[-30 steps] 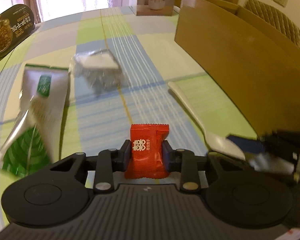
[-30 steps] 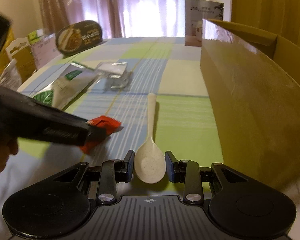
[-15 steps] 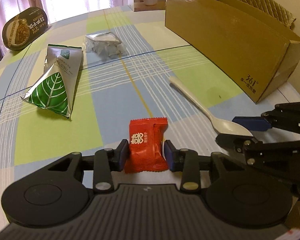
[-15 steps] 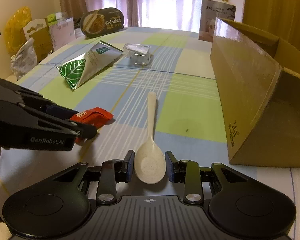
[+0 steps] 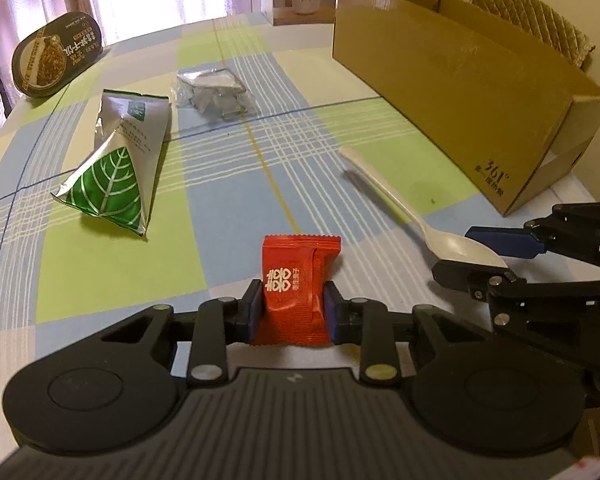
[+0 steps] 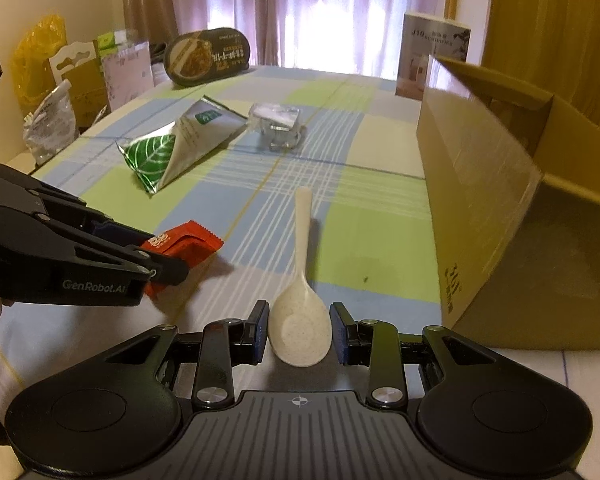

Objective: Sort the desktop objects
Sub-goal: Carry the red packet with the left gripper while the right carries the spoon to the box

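A red candy packet [image 5: 296, 280] with white characters is pinched between the fingers of my left gripper [image 5: 293, 312], which is shut on it just above the checked tablecloth [image 5: 228, 200]. In the right wrist view the same red packet [image 6: 188, 240] sticks out of the left gripper [image 6: 156, 264] at the left. My right gripper [image 6: 299, 332] is shut on the bowl of a cream plastic spoon [image 6: 300, 320]; the handle points away and casts a shadow on the cloth. The left wrist view shows that spoon [image 5: 400, 208] held by the right gripper [image 5: 488, 252].
An open cardboard box [image 5: 460, 80] stands along the right side, also the cardboard box [image 6: 480, 180]. A silver-green leaf pouch [image 5: 116, 168] and a clear plastic packet [image 5: 212, 92] lie further back. A dark oval food tub [image 5: 56, 56] leans at the far left.
Both grippers have pulled back and lifted, each keeping its object. The box, pouch and clear packet now appear farther away, and more of the table shows.
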Available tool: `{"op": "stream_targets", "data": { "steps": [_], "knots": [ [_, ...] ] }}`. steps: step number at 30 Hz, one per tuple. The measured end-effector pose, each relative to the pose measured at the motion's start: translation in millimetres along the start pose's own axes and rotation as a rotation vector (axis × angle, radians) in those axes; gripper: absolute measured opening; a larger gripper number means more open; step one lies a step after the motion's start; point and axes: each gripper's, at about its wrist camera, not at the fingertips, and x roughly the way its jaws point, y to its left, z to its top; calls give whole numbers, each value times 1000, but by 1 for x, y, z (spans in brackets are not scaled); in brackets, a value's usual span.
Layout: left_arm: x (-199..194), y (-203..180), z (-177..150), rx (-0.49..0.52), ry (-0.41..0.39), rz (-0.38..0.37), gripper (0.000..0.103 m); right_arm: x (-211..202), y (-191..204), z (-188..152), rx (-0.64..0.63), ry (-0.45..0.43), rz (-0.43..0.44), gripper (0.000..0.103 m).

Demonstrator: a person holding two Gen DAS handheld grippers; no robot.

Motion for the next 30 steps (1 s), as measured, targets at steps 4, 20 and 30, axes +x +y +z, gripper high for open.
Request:
{"op": "stream_targets", "data": {
  "steps": [4,20,30],
  "knots": [
    [-16,-1,5,-16,-25,-2,26,-14,2,6,-2,-33,-8,30],
    [-75,-44,51,14,-163,-77,26,-92,-35,35,28,-227,-131,30],
    [-79,-108,110,88,-236,-188,26,-114,-106,49,87,-269,-257,30]
  ]
}}
